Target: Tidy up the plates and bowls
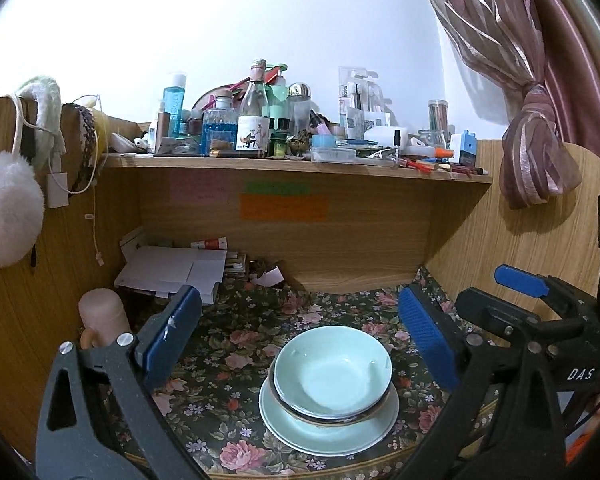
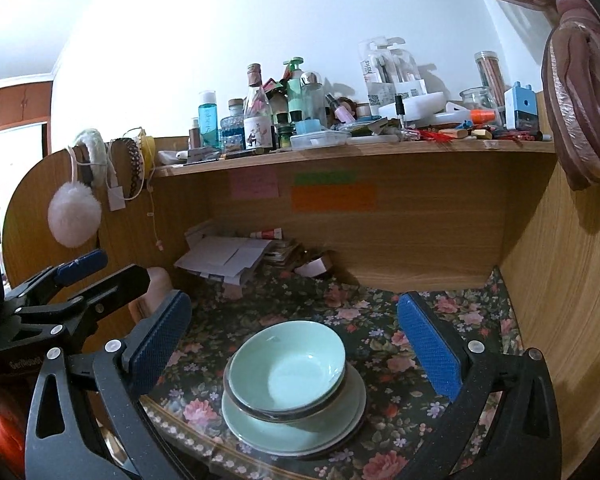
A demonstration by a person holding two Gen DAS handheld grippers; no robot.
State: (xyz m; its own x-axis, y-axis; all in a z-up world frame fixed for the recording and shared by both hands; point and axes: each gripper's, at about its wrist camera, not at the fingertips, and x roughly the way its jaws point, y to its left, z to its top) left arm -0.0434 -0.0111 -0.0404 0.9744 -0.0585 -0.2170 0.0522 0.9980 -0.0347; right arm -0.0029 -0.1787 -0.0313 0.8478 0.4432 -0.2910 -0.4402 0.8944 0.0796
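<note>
Looking through the left wrist camera first, I see my left gripper (image 1: 296,336) with its blue pads spread wide and nothing between them, held back from a stack of dishes on the floral tablecloth (image 1: 236,320). The stack sits near the front edge of the desk: a pale green bowl (image 1: 332,372) nested in a dark-rimmed bowl (image 1: 340,419), both resting on a pale green plate (image 1: 328,434). The green bowl is empty. I judge the nesting as the tidy end state, smaller pieces inside larger so the pile stays steady, and my spread pads suggest I have let go. The right gripper (image 1: 520,284) shows at the right side of this view, also spread. Above, the wooden shelf (image 1: 300,166) is crowded with bottles, jars and pens, well apart from the dishes. Switching to the right wrist camera, my right tool frames the same stack between its open pads without touching it; here the plate looks to have a second, darker plate (image 2: 354,428) under it, though I cannot be sure. The left gripper (image 2: 112,276) appears at the left edge, open too.
</note>
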